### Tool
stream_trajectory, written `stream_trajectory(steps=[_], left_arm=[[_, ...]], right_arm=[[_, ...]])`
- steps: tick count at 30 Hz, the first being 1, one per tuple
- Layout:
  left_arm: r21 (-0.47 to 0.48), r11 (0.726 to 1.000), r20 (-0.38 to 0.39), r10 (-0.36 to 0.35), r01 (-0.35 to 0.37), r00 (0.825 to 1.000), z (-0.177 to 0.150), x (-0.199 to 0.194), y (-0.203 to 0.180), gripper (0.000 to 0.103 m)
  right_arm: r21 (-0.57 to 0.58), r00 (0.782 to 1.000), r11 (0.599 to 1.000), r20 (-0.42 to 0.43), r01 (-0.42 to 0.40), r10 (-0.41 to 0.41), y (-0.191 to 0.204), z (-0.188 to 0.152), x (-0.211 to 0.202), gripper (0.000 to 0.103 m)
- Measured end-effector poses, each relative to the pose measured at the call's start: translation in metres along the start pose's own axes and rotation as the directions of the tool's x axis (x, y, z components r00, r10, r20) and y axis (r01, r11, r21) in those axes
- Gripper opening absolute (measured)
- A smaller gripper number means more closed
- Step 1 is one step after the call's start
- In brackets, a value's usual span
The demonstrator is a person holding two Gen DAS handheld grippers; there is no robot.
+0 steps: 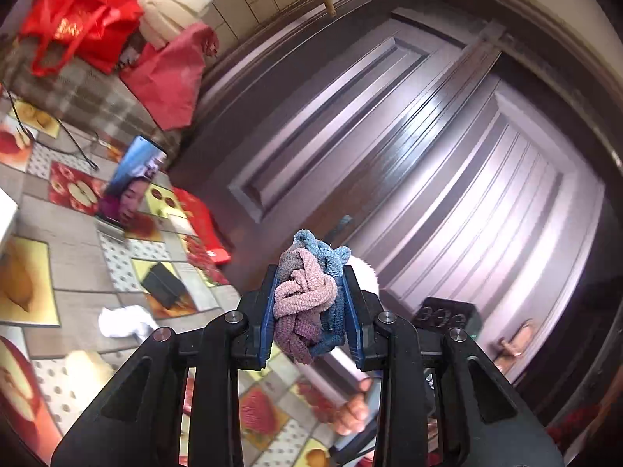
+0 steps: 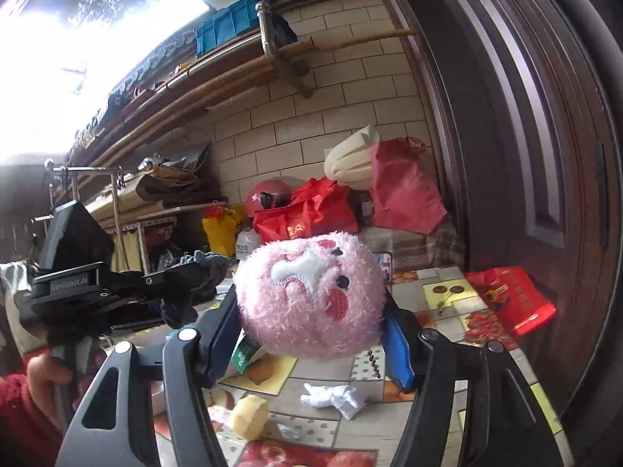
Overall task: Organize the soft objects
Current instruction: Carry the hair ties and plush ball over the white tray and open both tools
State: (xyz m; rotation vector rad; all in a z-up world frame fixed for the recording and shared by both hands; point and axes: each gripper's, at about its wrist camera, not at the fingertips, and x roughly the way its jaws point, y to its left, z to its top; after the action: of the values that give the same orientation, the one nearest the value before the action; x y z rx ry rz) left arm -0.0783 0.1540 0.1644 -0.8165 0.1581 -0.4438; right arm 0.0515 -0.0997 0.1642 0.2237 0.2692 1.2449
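A: Left wrist view first. What is the left gripper [image 1: 309, 303] doing?

B: Its jaws stand narrow, pinched on a bundle of hair ties [image 1: 307, 299], pink, mauve, grey and blue, knotted together. The bundle fills the gap between the blue pads and sticks out past the tips. Ahead of it is a dark panelled door [image 1: 389, 155]; off to its left lies the fruit-print tablecloth [image 1: 78, 233] with a white cloth [image 1: 122, 321] on it.

A: And the right wrist view?

B: The right gripper [image 2: 311, 311] is about half open, and a round pink plush toy [image 2: 309, 297] sits between its fingers, both pads pressed to its sides, the face turned toward the camera. Below the toy, on the tablecloth [image 2: 447, 295], lies the white cloth [image 2: 337, 397], with a yellowish lump [image 2: 249, 416] to the gripper's lower left.

A: Is the other tool visible there?

B: Yes, the left gripper [image 2: 183, 288] is at the left, closed on the dark ties [image 2: 202, 268], with a hand [image 2: 43, 377] on its grip.
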Motion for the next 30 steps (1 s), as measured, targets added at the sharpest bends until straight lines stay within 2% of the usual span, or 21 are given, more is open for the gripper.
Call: stream_trajectory(steps=[2,3,5,7,14,17,20,24,26,28,30], left_arm=[[-0.027,0.998,0.016,-0.059,0.059,0.998,0.001,-0.003,0.001,0.029],[-0.018,0.998,0.026,-0.058,0.059,0.998,0.002,-0.004,-0.002,0.029],[0.017,1.000,0.041,-0.021,0.020,0.999,0.004,-0.006,-0.008,0.029],[0.026,0.999,0.048,-0.021,0.020,0.999,0.003,-0.008,-0.011,0.029],[0.024,0.999,0.064,-0.032,0.030,0.997,0.000,-0.014,-0.010,0.029],[0.056,0.998,0.077,0.009,-0.013,0.997,0.000,-0.017,-0.012,0.029],[0.099,0.990,0.095,0.094,-0.103,0.991,-0.001,-0.019,-0.015,0.029],[0.192,0.945,0.140,0.240,-0.264,0.961,-0.009,-0.019,-0.021,0.029],[0.224,0.909,0.176,0.318,-0.353,0.932,-0.013,-0.022,-0.021,0.029],[0.245,0.864,0.224,0.391,-0.440,0.893,-0.015,-0.029,-0.020,0.029],[0.250,0.839,0.250,0.427,-0.484,0.869,-0.012,-0.035,-0.017,0.029]], right_arm=[[0.156,0.992,0.980,-0.008,-0.120,0.123,-0.019,0.002,0.001,0.065],[0.190,0.990,0.972,-0.008,-0.134,0.138,-0.024,0.002,0.002,0.065],[0.168,0.994,0.980,-0.002,-0.105,0.107,-0.023,0.003,-0.001,0.065],[0.101,0.999,0.994,0.012,-0.049,0.048,-0.013,0.003,-0.004,0.065],[0.093,0.995,0.991,0.030,-0.094,0.092,-0.004,0.007,-0.007,0.065],[0.013,0.999,1.000,0.034,0.007,-0.007,0.004,0.008,-0.008,0.065],[-0.026,0.999,0.999,0.042,0.029,-0.028,0.008,0.007,-0.009,0.065],[-0.044,0.998,0.998,0.036,0.045,-0.043,0.008,0.005,-0.008,0.065],[-0.045,0.999,0.998,0.021,0.051,-0.050,0.008,0.004,-0.004,0.065],[-0.057,0.998,0.996,-0.003,0.062,-0.062,0.011,0.002,0.003,0.065],[-0.071,0.998,0.996,-0.021,0.052,-0.054,0.016,0.001,0.010,0.065]])
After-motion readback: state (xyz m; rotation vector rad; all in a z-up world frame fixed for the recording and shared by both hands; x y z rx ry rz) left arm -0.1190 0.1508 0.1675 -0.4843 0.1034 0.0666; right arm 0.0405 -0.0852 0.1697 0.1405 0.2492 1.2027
